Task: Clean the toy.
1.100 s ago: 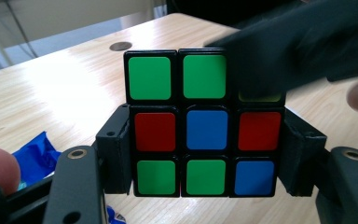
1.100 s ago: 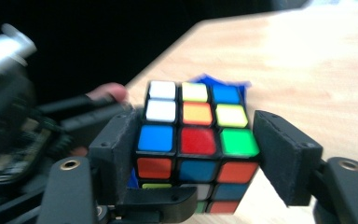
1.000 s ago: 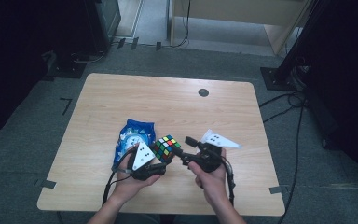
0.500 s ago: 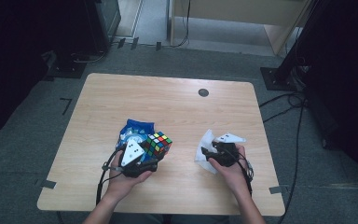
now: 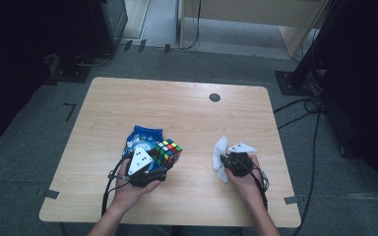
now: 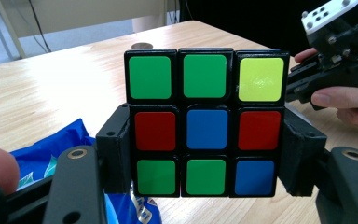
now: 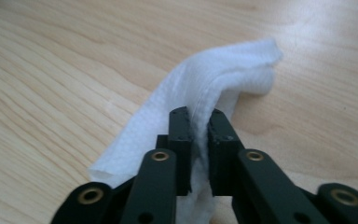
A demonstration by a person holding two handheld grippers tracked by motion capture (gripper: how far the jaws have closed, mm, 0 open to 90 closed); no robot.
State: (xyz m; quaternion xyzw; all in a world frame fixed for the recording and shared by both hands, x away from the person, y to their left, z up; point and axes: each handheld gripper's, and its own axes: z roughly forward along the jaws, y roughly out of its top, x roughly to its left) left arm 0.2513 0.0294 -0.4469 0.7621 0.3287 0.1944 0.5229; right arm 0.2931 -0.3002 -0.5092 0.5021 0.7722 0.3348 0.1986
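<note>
A scrambled colour cube (image 5: 166, 152) (image 6: 205, 122) sits between the jaws of my left gripper (image 5: 163, 158) (image 6: 205, 154), which is shut on its two sides just above the table. At the right, my right gripper (image 5: 225, 163) (image 7: 198, 123) has just been closing and now pinches a white paper tissue (image 5: 220, 158) (image 7: 214, 84) lying on the wood. The tissue bunches up between the two pads. The right gripper (image 6: 335, 70) and the hand holding it also appear at the far right of the left gripper view.
A blue snack bag (image 5: 139, 139) (image 6: 56, 149) lies under and behind the left gripper. The wooden table (image 5: 177, 113) has a small dark round cap (image 5: 215, 97) near its far edge. Dark floor, cables and stands surround the table.
My right gripper has moved right and down from beside the cube to the tissue and closed on it. The left gripper with the cube shifted slightly left and back.
</note>
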